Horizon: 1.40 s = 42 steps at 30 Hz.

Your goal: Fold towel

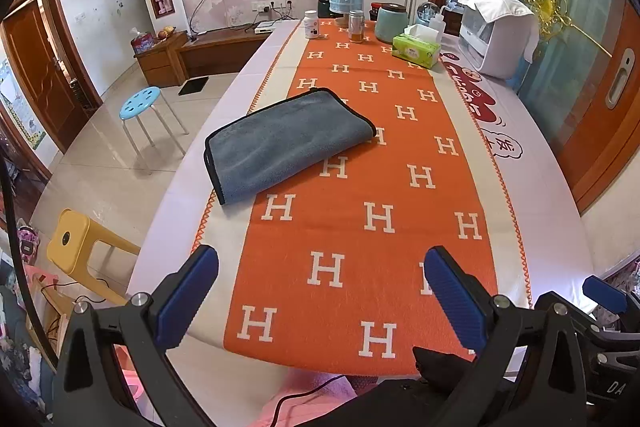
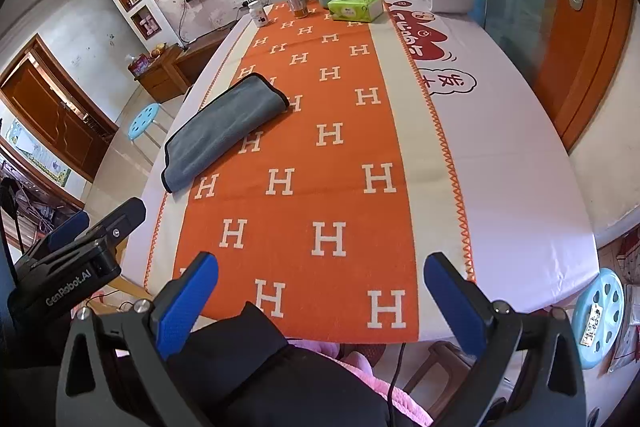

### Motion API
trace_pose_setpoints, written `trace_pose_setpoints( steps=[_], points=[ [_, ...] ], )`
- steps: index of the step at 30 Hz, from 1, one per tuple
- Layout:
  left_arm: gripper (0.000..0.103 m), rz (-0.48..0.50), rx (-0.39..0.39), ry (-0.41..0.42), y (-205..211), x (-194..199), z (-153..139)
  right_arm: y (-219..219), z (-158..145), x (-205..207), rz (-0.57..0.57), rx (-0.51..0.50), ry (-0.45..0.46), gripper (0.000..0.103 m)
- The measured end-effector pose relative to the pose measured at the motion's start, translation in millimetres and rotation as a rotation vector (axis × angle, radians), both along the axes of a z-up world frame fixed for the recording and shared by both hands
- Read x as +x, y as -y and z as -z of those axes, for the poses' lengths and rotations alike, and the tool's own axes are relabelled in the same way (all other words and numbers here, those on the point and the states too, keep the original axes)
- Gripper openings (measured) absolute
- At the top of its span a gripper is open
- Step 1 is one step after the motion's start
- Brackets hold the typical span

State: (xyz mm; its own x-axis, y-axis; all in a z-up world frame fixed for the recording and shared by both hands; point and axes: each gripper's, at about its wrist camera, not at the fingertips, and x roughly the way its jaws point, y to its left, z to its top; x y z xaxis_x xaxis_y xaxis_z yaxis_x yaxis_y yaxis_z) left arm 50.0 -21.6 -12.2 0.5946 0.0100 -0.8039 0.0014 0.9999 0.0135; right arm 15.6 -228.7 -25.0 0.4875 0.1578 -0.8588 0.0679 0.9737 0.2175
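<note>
Left hand-held gripper [image 1: 320,291]: released, blue ribbed pads spread wide, nothing held, poised above the near tabletop [image 1: 532,187] edge. Right hand-held gripper [image 2: 320,299]: likewise released and empty, alongside. Towel [image 1: 280,143]: grey plush microfibre, dark-bound hem, lying already doubled on the left side of the orange H-patterned runner [image 1: 360,227], well apart from both. Judged light, soft, limp, non-slippery; best pinched at the bound corners of its free edge. Beyond: green tissue box [image 1: 416,49], jars.

Table [image 1: 532,163]: orange runner [image 1: 360,227], folded towel [image 1: 280,143].
</note>
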Motion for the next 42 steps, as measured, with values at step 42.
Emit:
trace_pose_setpoints(
  steps=[42],
  points=[
    [0.102,0.016,0.008,0.005,3.3,9.1,-3.0,-1.7,-0.7,2.5,-0.004,0.000,-0.004,0.103]
  ],
)
